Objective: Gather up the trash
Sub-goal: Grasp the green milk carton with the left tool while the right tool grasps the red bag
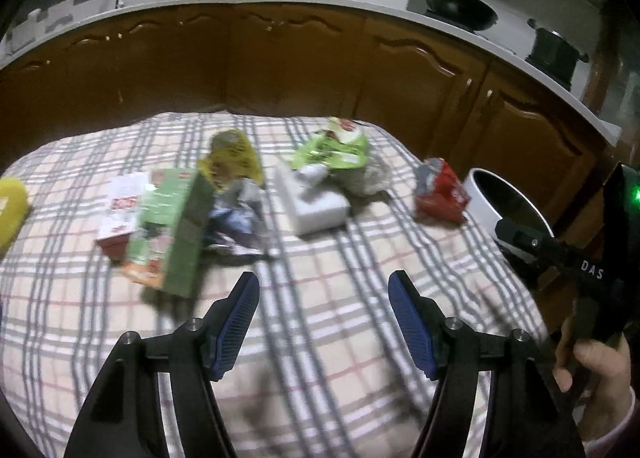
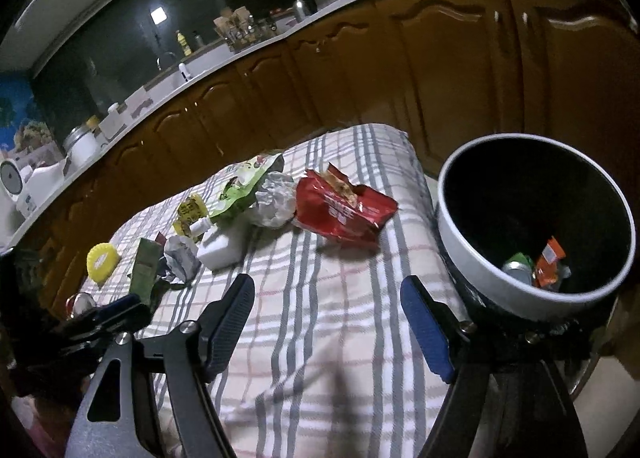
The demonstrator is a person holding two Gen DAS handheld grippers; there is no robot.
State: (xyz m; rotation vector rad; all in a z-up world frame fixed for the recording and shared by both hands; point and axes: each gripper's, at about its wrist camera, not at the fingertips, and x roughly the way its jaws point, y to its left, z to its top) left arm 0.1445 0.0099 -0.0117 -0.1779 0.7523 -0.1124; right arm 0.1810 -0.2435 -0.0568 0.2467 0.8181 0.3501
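Note:
Trash lies on the plaid-covered table [image 1: 320,338]: a green carton [image 1: 172,230], a yellow wrapper [image 1: 232,156], a white box [image 1: 316,202], a green bag [image 1: 332,148], crumpled grey paper [image 2: 276,198] and a red snack bag [image 2: 344,206]. A white bin [image 2: 460,242] stands off the table's right end, with an orange wrapper [image 2: 550,262] and a can inside. My left gripper [image 1: 324,290] hovers open over bare cloth, short of the carton. My right gripper [image 2: 328,286] is open too, between the red bag and the bin, holding nothing.
A yellow ring [image 2: 102,260] lies at the table's far left. Brown kitchen cabinets [image 1: 280,58] run close behind the table, with a wok [image 1: 460,6] and a pot [image 1: 554,48] on the counter above. A hand [image 1: 600,362] holds the right gripper at the right edge.

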